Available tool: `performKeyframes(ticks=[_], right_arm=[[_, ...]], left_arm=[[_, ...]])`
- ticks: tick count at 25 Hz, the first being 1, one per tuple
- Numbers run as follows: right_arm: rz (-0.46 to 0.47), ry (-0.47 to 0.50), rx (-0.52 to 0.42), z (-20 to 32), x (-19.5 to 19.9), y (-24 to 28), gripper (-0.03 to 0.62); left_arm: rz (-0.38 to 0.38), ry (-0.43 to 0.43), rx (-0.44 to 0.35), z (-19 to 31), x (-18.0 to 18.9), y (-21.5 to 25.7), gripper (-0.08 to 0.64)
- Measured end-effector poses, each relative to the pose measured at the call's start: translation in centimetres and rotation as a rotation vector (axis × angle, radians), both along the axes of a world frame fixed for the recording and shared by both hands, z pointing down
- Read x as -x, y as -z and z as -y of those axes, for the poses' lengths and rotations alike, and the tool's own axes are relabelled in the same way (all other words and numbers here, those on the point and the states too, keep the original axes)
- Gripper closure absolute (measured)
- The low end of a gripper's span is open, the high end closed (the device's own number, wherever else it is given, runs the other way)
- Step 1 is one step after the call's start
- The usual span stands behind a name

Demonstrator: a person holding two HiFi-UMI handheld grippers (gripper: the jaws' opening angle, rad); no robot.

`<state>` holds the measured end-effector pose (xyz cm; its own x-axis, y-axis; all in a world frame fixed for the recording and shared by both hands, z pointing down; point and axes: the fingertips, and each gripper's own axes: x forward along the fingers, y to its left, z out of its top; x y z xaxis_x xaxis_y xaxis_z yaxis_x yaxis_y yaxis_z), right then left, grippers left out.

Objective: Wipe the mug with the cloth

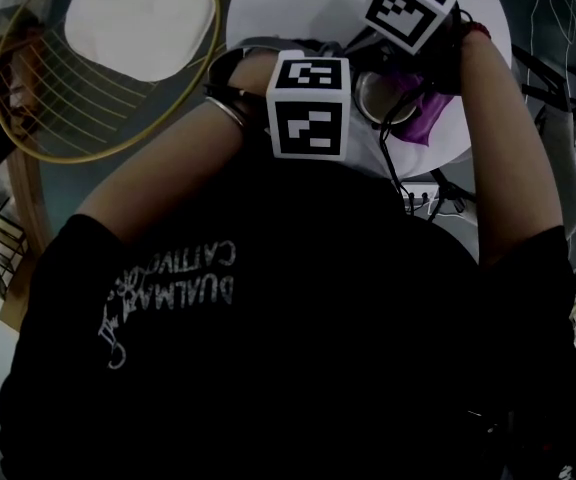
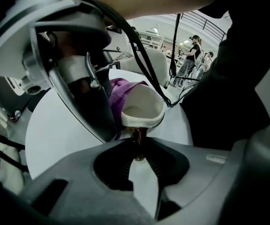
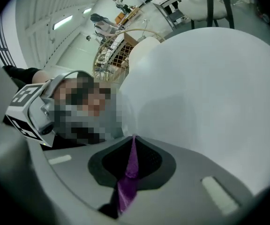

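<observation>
Holding mug [image 2: 142, 108] by handle [image 2: 138, 134] — my left hand-held gripper [image 2: 137, 153]; right hand-held gripper [image 3: 131, 146] pinches cloth [image 3: 127, 182], just beside mug's wall.

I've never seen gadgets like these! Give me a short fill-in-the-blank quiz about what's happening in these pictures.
1. The cloth pinched in the right gripper is ____ in colour.
2. The left gripper holds the mug by its ____.
3. The round table under both grippers is ____ in colour.

Missing words: purple; handle; white.
</observation>
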<state>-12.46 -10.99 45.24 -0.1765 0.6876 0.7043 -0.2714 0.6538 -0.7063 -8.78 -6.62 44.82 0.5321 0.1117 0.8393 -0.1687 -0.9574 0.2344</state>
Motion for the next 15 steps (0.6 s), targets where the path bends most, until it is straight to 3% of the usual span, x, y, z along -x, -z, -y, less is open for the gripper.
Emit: performKeyframes(ticks=[10, 15], right_arm=[[0.013, -0.088, -0.043, 1.1, -0.7, -1.2, 0.569], [0.029, -0.223, -0.012, 1.5, -1.2, -1.1, 0.569]], left_arm=[[0.004, 0.010, -0.005, 0.2, -0.2, 0.1, 0.485], [0.018, 0.006, -0.022, -0.2, -0.5, 0.0, 0.486]])
